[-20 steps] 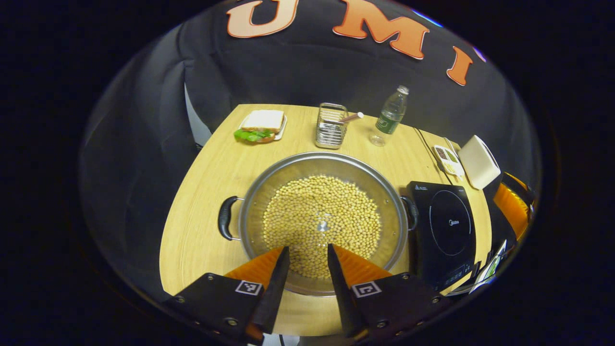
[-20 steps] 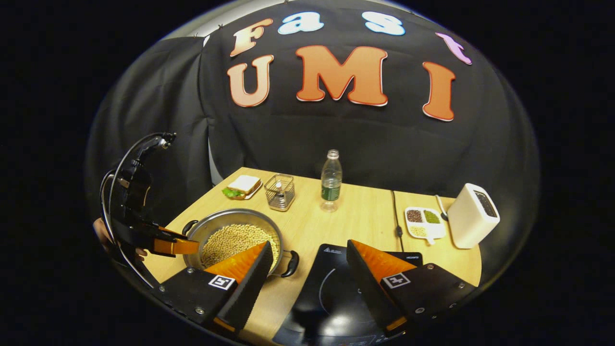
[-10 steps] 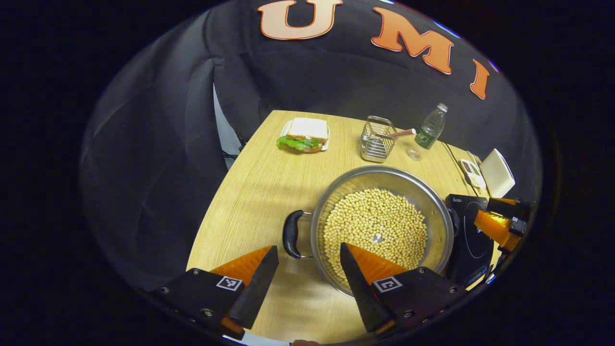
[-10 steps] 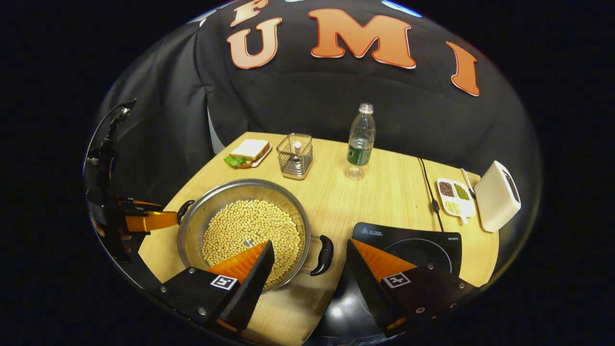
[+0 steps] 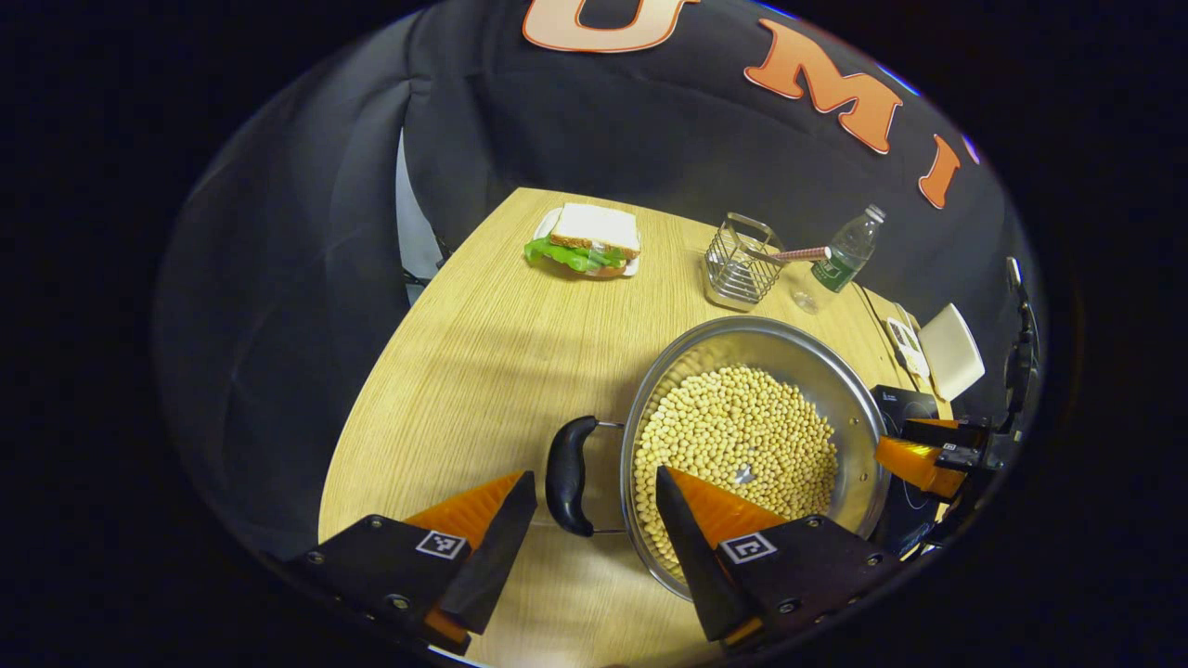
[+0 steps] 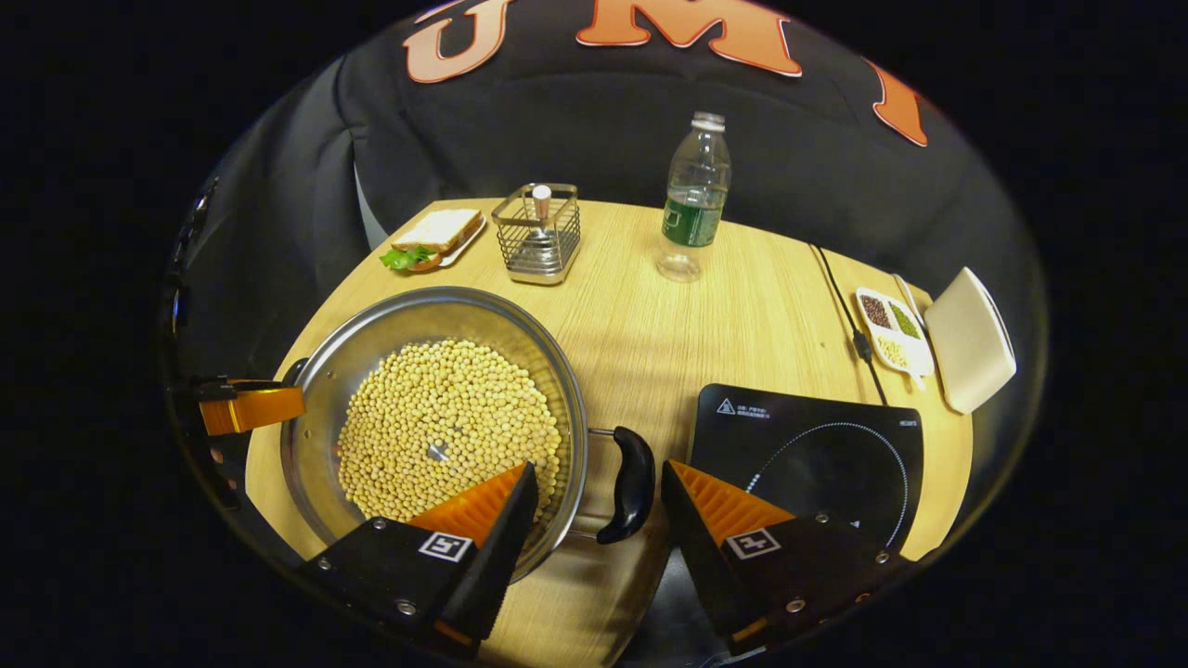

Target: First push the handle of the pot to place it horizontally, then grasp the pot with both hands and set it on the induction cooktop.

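Note:
A wide steel pot, full of pale round beans, stands on the wooden table. Its black left handle appears in the gap of my open left gripper, touching neither finger. In the right gripper view, the pot sits at the left. Its black right handle shows between the fingers of my open right gripper, close to the right finger. The black induction cooktop lies just right of the pot. Across the pot, each view shows the other gripper: the right gripper and the left gripper.
Along the back of the table stand a sandwich on a plate, a wire basket and a water bottle. At the right are a cable, a divided dish of beans and a white box.
Both grippers have come down and closer to the pot. The left one swung to the left handle and the right one to the right handle. The pot has stayed put.

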